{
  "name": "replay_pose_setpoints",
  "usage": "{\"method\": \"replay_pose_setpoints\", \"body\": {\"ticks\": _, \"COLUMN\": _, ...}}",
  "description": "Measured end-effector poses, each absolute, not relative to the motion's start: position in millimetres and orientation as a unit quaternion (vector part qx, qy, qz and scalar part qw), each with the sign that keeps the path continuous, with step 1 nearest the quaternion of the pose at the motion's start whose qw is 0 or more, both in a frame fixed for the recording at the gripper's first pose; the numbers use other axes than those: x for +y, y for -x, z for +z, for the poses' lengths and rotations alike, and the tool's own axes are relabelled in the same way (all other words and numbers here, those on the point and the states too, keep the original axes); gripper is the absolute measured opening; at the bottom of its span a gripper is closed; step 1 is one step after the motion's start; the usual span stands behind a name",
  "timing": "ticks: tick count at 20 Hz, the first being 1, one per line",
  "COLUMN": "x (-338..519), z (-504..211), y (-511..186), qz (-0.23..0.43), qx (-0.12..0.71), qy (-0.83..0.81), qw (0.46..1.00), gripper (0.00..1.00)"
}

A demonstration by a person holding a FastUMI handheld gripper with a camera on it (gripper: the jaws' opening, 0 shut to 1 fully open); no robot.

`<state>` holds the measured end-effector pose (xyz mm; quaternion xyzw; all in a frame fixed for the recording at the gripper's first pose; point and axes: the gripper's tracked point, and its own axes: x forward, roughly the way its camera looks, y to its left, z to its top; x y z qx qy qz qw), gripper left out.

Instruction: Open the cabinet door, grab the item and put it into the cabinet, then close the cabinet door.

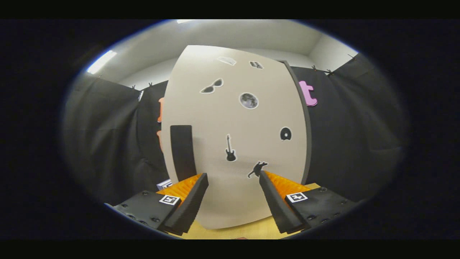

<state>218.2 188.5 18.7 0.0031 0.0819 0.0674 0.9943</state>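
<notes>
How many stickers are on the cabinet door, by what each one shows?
On the cabinet door, gripper open just before it:
Sunglasses: 1
Moon: 1
Guitar: 1
Cat: 1
Dark disc: 1
Unclear top stickers: 2
Total: 7

I see a matt, smooth beige cabinet door with glossy stickers, a matt dark handle strip, yellow surface, my claw fingers spread apart with ribbed pads

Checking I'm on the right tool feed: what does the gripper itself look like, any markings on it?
The gripper has two long wedge-shaped fingers, tapering toward the tips. Behind each sits a ridged orange block and a flat black plate with screw heads. Each plate carries a small square black-and-white marker tag. The fingers stand apart.
</notes>
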Motion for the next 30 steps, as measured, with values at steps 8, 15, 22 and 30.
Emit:
{"method": "replay_pose_setpoints", "body": {"ticks": 8, "x": 197, "z": 15, "y": -233, "qz": 0.082, "qx": 0.084, "qy": -0.002, "qw": 0.993, "gripper": 0.92}}
{"method": "replay_pose_setpoints", "body": {"ticks": 15, "x": 203, "z": 11, "y": -249, "qz": 0.088, "qx": 0.089, "qy": 0.011, "qw": 0.992, "gripper": 0.91}}
{"method": "replay_pose_setpoints", "body": {"ticks": 22, "x": 201, "z": 3, "y": -274, "qz": 0.078, "qx": 0.099, "qy": 0.009, "qw": 0.992, "gripper": 0.91}}
{"method": "replay_pose_setpoints", "body": {"ticks": 30, "x": 200, "z": -10, "y": -298, "qz": 0.067, "qx": 0.107, "qy": 0.007, "qw": 0.992, "gripper": 0.92}}
